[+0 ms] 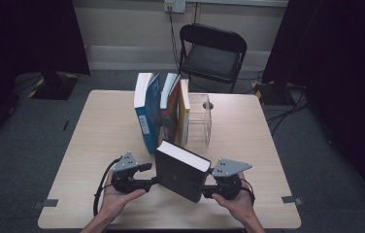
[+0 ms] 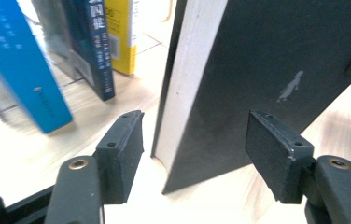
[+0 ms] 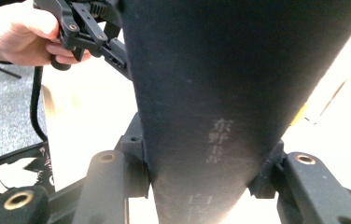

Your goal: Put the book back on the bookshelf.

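Note:
A thick black book (image 1: 178, 174) stands tilted on one corner at the front of the table (image 1: 98, 126). My right gripper (image 1: 206, 189) is shut on its spine (image 3: 211, 70), with both pads pressed against the cover in the right gripper view (image 3: 206, 168). My left gripper (image 1: 152, 182) is open at the book's other side. In the left gripper view its jaws (image 2: 199, 154) stand wide apart around the book's lower corner (image 2: 257, 70) without touching it, and the pale page edge faces the left jaw.
Behind the black book a blue book (image 1: 144, 114), a colourful book (image 1: 171, 109) and a yellow book (image 1: 184, 111) stand in a row against a clear plastic box (image 1: 201, 119). A black chair (image 1: 212, 51) stands beyond the table's far edge.

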Tool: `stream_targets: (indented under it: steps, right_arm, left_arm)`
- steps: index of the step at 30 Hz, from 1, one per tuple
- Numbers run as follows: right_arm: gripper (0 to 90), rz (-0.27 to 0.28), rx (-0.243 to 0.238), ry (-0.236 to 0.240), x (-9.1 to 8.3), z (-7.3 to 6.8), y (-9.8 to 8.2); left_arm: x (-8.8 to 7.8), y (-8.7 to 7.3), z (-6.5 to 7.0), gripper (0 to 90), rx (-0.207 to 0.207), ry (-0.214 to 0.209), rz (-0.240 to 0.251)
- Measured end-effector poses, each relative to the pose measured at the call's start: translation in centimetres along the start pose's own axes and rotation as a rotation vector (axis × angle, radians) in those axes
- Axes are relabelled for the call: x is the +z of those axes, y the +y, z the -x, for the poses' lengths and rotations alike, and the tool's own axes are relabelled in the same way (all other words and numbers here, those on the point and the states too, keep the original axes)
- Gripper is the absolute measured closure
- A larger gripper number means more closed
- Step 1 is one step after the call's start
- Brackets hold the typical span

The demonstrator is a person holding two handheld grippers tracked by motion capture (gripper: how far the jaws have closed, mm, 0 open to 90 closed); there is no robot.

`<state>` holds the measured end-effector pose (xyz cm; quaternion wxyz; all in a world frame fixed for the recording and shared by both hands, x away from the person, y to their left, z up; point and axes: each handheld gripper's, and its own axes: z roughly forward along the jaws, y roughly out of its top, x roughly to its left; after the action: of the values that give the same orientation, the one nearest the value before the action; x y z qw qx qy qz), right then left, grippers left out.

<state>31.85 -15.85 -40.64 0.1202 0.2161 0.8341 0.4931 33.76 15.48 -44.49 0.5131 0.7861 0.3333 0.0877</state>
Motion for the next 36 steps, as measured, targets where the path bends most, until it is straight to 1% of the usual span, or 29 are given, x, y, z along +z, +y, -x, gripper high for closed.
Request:
stream_targets:
  steps: [2,3,5,7,9,10,11,12,13,14,16,17,18,19,20,21,22,24,27,28,29,30,31,32,33,34,35,36]
  right_arm:
    - [52.2,0.008,0.011,-0.005,0.0,0.0,-0.1]
    - [51.8,0.016,0.018,-0.004,0.0,0.0,-0.2]
    - [51.0,0.029,0.034,-0.008,0.0,-0.2,-0.2]
    - [50.3,0.039,0.045,-0.006,0.1,-0.3,-0.2]
    - [49.7,0.055,0.053,-0.019,0.2,-0.4,-0.2]
    - [49.3,0.063,0.061,-0.022,0.3,-0.4,-0.1]
    - [49.1,0.074,0.069,-0.020,0.4,-0.3,0.0]
    - [48.7,0.082,0.071,-0.019,0.5,-0.3,0.0]
    - [47.5,0.097,0.079,-0.015,0.6,-0.3,0.2]
    - [46.8,0.103,0.087,0.000,0.8,-0.2,0.4]
    - [45.5,0.117,0.080,0.008,1.2,-0.3,0.8]
    - [44.1,0.119,0.077,0.012,1.4,-0.4,1.1]
    - [42.0,0.121,0.073,0.006,1.7,-0.5,1.4]
    - [41.9,0.131,0.078,0.007,1.9,-0.6,1.6]
    - [40.3,0.138,0.077,0.008,2.0,-0.6,1.8]
    - [36.5,0.139,0.067,-0.004,2.2,-0.7,2.0]
    - [36.0,0.140,0.066,-0.009,2.3,-0.8,2.0]
    - [37.4,0.138,0.069,-0.017,2.4,-0.8,2.1]
    - [46.4,0.135,0.048,-0.038,2.1,-0.8,1.9]
    - [49.6,0.133,0.045,-0.034,1.9,-0.7,1.9]
    - [50.7,0.132,0.046,-0.029,1.6,-0.7,1.8]
    - [50.9,0.131,0.040,-0.033,1.6,-0.8,1.7]
    - [51.0,0.130,0.043,-0.038,1.6,-0.9,1.8]
    - [51.1,0.129,0.045,-0.041,1.6,-0.9,1.8]
    - [51.5,0.125,0.040,-0.048,1.5,-1.0,1.8]
    - [51.7,0.123,0.037,-0.049,1.5,-1.0,1.8]
    - [51.8,0.119,0.036,-0.055,1.3,-1.1,1.8]
    - [51.9,0.118,0.036,-0.060,1.2,-1.1,1.7]
  left_arm:
    - [0.6,0.2,0.2,37.1,0.001,-0.011,-0.001]
    - [0.8,0.3,0.3,36.9,0.004,-0.020,-0.009]
    - [1.1,0.5,0.6,35.6,0.028,-0.018,-0.023]
    - [1.4,0.7,0.7,32.0,0.041,-0.018,-0.038]
    - [1.7,0.8,0.8,30.7,0.039,-0.017,-0.048]
    - [1.8,0.9,0.9,30.3,0.045,-0.020,-0.057]
    - [1.9,1.0,0.9,29.4,0.043,-0.022,-0.058]
    - [2.0,1.0,1.0,29.0,0.033,-0.037,-0.059]
    - [2.0,1.0,1.0,30.5,0.029,-0.050,-0.059]
    - [2.1,1.0,1.2,31.9,0.047,-0.053,-0.062]
    - [2.3,1.1,1.5,32.5,0.066,-0.052,-0.069]
    - [2.3,1.1,1.6,31.2,0.058,-0.050,-0.071]
    - [2.3,1.1,1.6,29.9,0.061,-0.049,-0.069]
    - [2.3,1.1,1.6,29.9,0.069,-0.049,-0.070]
    - [2.3,1.1,1.6,30.0,0.065,-0.050,-0.072]
    - [2.3,1.1,1.6,30.0,0.064,-0.049,-0.071]
    - [2.2,1.1,1.6,30.1,0.067,-0.045,-0.072]
    - [2.2,1.0,1.6,30.6,0.069,-0.043,-0.073]
    - [2.2,1.0,1.6,31.0,0.065,-0.041,-0.060]
    - [2.1,1.0,1.5,31.7,0.061,-0.039,-0.061]
    - [2.1,0.9,1.5,32.0,0.056,-0.038,-0.059]
    - [2.1,0.9,1.4,32.0,0.054,-0.031,-0.070]
    - [2.1,0.8,1.3,31.8,0.049,-0.019,-0.079]
    - [1.8,0.7,1.3,32.0,0.037,-0.004,-0.081]
    - [1.7,0.6,1.2,31.7,0.035,-0.002,-0.083]
    - [1.4,0.5,1.1,31.5,0.045,0.012,-0.108]
    - [1.2,0.3,1.0,30.0,0.057,0.022,-0.121]
    - [0.8,0.0,0.7,27.9,0.055,0.025,-0.129]
